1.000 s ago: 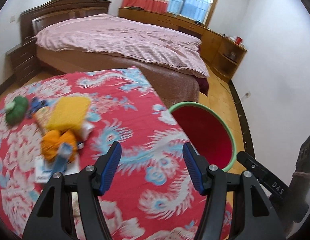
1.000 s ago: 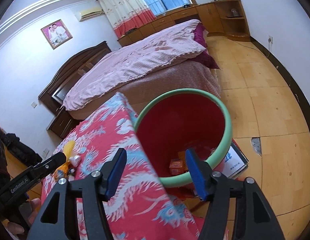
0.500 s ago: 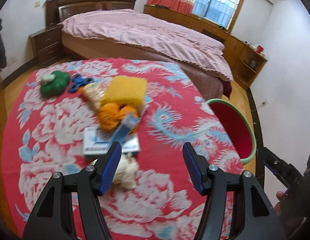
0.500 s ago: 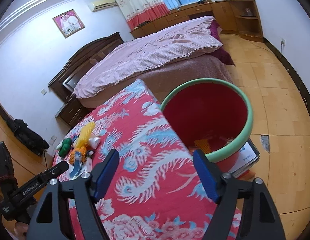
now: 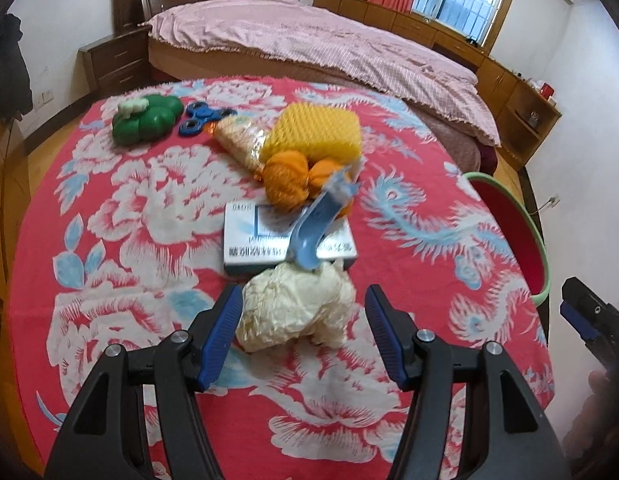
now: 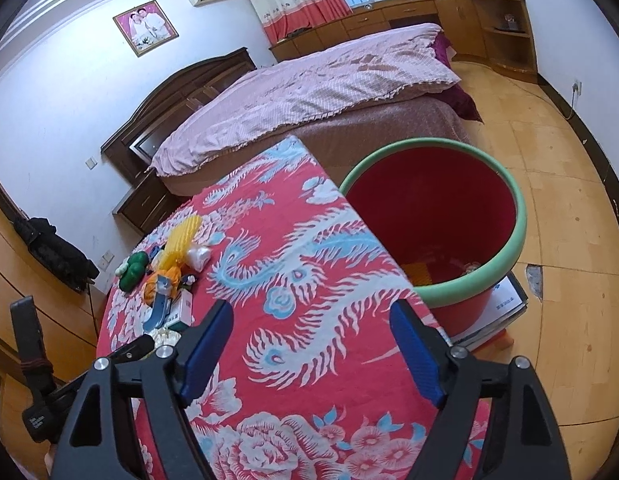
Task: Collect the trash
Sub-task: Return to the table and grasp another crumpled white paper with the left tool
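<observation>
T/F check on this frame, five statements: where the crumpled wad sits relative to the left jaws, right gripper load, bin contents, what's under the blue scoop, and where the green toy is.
1. The crumpled paper wad lies between the open jaws of the left gripper. True.
2. The right gripper holds a piece of trash. False: its jaws are open with nothing between them; they have just been opening.
3. The red bin is empty. False: some items lie at its bottom.
4. The blue scoop rests on the white box. True.
5. The green toy is inside the bin. False: it sits on the tablecloth.
</observation>
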